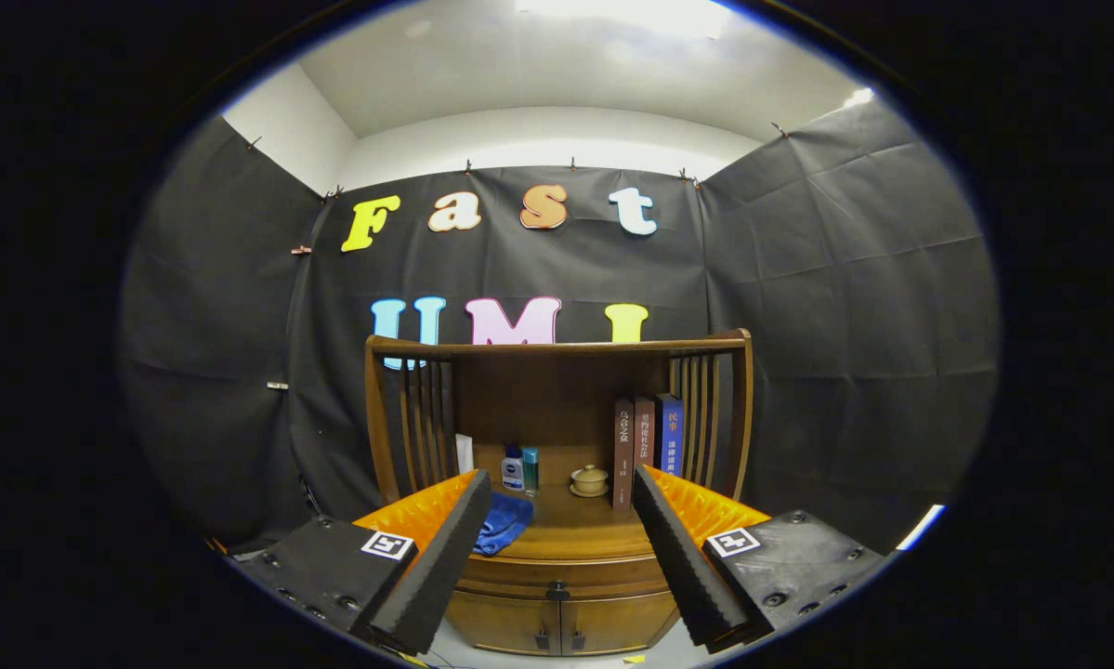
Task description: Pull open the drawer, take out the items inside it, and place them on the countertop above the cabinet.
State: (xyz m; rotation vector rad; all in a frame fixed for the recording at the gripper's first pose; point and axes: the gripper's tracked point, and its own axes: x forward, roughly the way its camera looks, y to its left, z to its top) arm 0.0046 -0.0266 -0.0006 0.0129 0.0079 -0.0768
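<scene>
The hand-held gripper [557,557] hangs in front of the cabinet [557,613] with its fingers spread wide, holding nothing. Beyond and between them lies the counter [580,534], carrying a blue cloth [503,522], two small bottles [519,469], a lidded cup [589,480] and three upright books [645,448]. The drawer [561,578] sits closed just below the counter edge, its knob [557,590] midway between the fingertips.

gripper [557,539] with ridged fingers, screwed housings, square marker tags
</scene>
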